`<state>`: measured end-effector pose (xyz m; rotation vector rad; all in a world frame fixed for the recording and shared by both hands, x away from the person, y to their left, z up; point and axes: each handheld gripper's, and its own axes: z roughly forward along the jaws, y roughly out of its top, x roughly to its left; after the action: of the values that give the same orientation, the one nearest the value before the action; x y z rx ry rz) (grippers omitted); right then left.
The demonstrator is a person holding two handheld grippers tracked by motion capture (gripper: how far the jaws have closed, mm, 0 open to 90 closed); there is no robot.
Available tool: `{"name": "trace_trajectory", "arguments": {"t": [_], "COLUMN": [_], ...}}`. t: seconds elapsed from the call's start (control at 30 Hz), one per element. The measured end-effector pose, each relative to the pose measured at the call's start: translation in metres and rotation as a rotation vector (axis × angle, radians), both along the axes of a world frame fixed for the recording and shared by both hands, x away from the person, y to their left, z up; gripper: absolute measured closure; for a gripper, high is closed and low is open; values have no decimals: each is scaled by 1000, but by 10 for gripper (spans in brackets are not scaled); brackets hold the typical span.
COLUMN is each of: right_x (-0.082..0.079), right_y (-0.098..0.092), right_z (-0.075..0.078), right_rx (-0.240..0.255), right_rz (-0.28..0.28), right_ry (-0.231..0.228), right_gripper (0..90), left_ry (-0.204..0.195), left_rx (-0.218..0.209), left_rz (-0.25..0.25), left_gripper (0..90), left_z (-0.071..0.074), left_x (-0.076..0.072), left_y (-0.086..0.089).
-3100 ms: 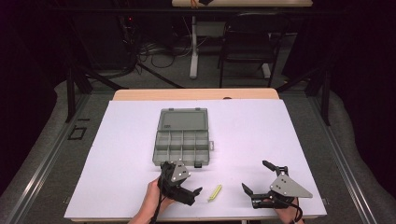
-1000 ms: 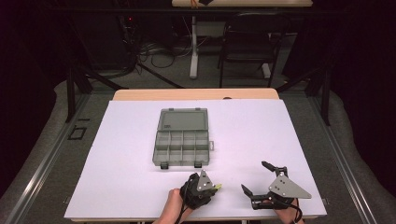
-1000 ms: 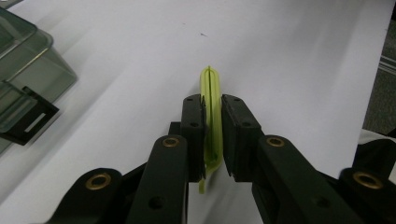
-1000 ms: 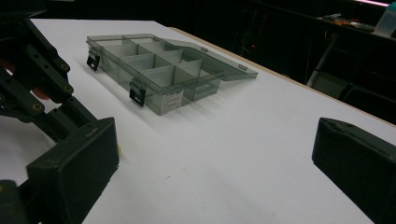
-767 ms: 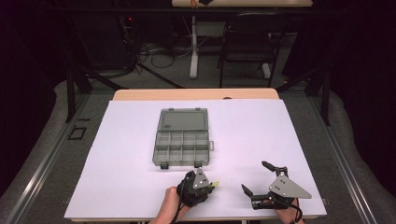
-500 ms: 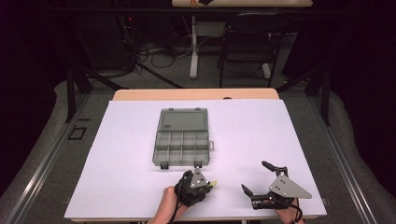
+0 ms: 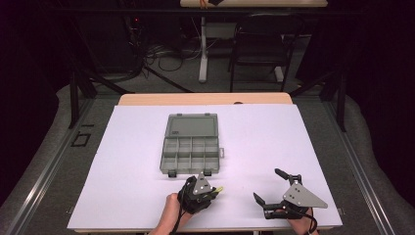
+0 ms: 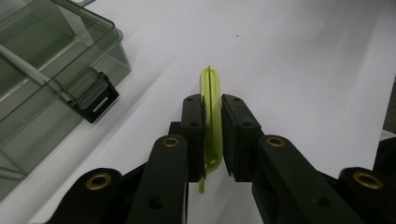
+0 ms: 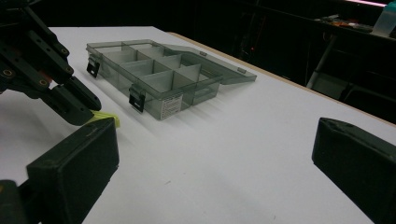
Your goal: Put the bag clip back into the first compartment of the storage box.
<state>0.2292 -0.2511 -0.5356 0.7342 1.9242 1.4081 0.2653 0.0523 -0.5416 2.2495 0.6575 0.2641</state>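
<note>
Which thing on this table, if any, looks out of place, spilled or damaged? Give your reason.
Nothing stands out. The organiser box lies open and square on the table, its compartments empty. The left gripper is shut on the yellow-green clip; the right gripper is open and empty.

No legible text found. A white label [image 9: 171, 104] on the organiser box [image 9: 154, 70] front wall is too small to read.

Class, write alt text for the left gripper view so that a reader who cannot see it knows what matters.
The left gripper is shut on a thin yellow-green clip, which stands on edge between its two black jaws above a white table. At the upper left is a corner of an open, smoky clear compartment box with a black latch.
</note>
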Motion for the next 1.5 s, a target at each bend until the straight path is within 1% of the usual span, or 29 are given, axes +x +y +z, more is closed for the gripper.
{"name": "trace_trajectory", "arguments": {"t": [0.07,0.17,0.23,0.43,0.5,0.57,0.67,0.9,0.93,1.07,1.1,1.33,1.37,1.43,1.5], "right_x": [0,0,1,3,3,4,4,6,6,6,6,6,6,5,5], "right_y": [2,4,5,6,6,5,6,10,10,9,9,9,10,9,9], "right_z": [0,1,1,0,1,1,0,-1,-1,-1,-1,-1,-1,-1,-1], "right_rx": [6,18,17,35,34,44,48,36,35,35,34,24,23,20,21], "right_rz": [0,2,2,-1,-2,-4,-1,17,17,16,16,20,18,20,20], "right_ry": [3,3,4,12,17,19,17,29,26,24,25,24,25,23,20], "right_gripper": [4,4,4,4,4,4,4,3,3,3,3,3,4,3,3], "left_ry": [-5,-10,-20,-29,-29,-30,-32,-41,-37,-44,-49,-48,-53,-49,-54], "left_rx": [-4,-5,-4,-2,1,7,2,6,9,6,11,16,18,18,19], "left_rz": [10,11,15,14,13,16,19,27,25,38,40,52,55,56,57], "left_gripper": [795,795,795,796,796,795,796,795,796,795,795,795,795,795,795], "left_z": [2,4,5,8,8,8,8,10,10,11,13,13,13,14,15], "left_x": [1,1,1,2,3,4,5,6,6,7,8,9,9,9,10], "left_y": [4,6,8,11,12,13,14,17,18,21,24,31,33,35,36]}}
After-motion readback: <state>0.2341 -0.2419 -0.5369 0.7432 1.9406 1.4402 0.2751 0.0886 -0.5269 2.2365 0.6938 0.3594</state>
